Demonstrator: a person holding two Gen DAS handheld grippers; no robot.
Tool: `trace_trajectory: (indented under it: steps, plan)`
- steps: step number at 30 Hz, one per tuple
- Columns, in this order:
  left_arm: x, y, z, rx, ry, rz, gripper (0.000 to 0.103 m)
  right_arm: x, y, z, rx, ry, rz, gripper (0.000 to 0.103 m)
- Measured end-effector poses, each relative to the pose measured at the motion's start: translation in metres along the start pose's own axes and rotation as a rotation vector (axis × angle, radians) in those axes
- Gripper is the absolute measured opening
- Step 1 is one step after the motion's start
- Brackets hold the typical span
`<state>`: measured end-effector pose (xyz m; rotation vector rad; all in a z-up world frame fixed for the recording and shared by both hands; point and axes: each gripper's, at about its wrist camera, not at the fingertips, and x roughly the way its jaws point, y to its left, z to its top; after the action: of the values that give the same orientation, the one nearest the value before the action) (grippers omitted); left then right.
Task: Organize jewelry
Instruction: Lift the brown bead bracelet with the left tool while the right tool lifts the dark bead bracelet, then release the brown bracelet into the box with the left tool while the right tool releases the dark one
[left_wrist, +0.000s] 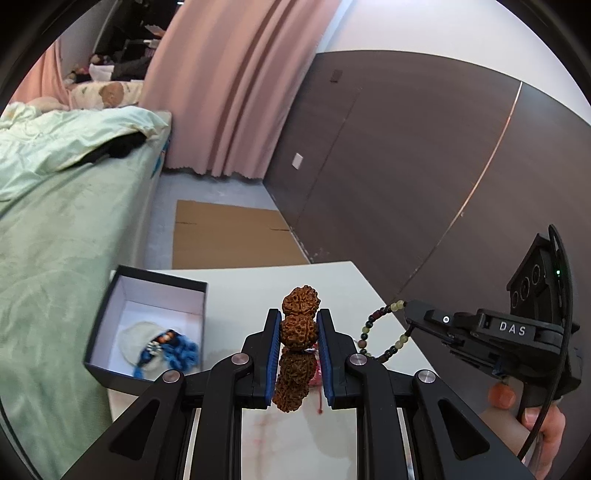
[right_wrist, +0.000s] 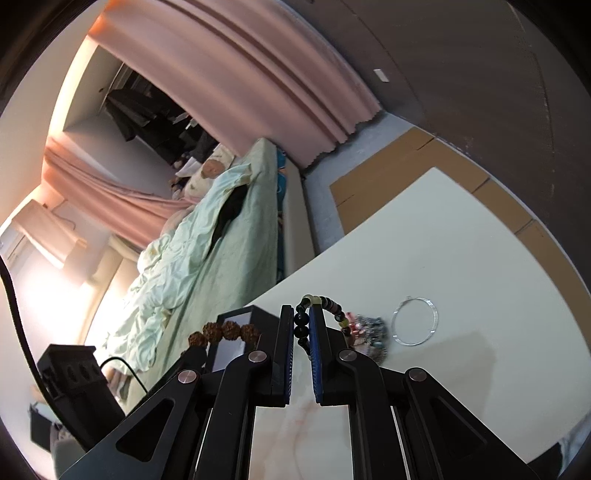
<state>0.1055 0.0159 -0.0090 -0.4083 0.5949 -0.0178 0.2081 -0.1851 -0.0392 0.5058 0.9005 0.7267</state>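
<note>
At the left of the left wrist view we see a dark box (left_wrist: 147, 325) with a white inside, open on the white table (left_wrist: 343, 280); a pale pouch (left_wrist: 138, 339) and blue beaded jewelry (left_wrist: 181, 352) lie in it. At bottom centre our left gripper (left_wrist: 298, 334) has its blue-padded jaws clamped on a bracelet of large, wrinkled brown seed beads (left_wrist: 297, 332), which stands up between them above the tabletop. At the right our right gripper (left_wrist: 408, 314) pinches a thinner bracelet of small dark and pale green beads (left_wrist: 376, 334), its loop hanging in the air. In the right wrist view, a heap of mixed trinkets (right_wrist: 369, 328) and a thin silver bangle (right_wrist: 415, 322) lie on the table, right of centre.
</note>
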Motion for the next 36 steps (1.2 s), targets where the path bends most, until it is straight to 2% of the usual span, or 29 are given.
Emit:
trace_trajectory:
  steps: [7,17,31,36]
  plan:
    - [-0.011,0.014,0.007,-0.007,-0.03,0.03,0.02,0.016,0.019,-0.007,-0.026,0.009,0.036,0.01]
    - [-0.011,0.045,0.015,-0.054,-0.046,0.113,0.02,0.04,0.042,-0.016,-0.071,0.042,0.062,0.01]
    - [0.002,0.077,0.029,-0.141,-0.059,0.144,0.02,0.068,0.056,-0.012,-0.094,0.075,0.101,0.01]
    - [0.012,0.087,0.032,-0.154,-0.019,0.166,0.02,0.08,0.063,-0.014,-0.101,0.092,0.123,0.01]
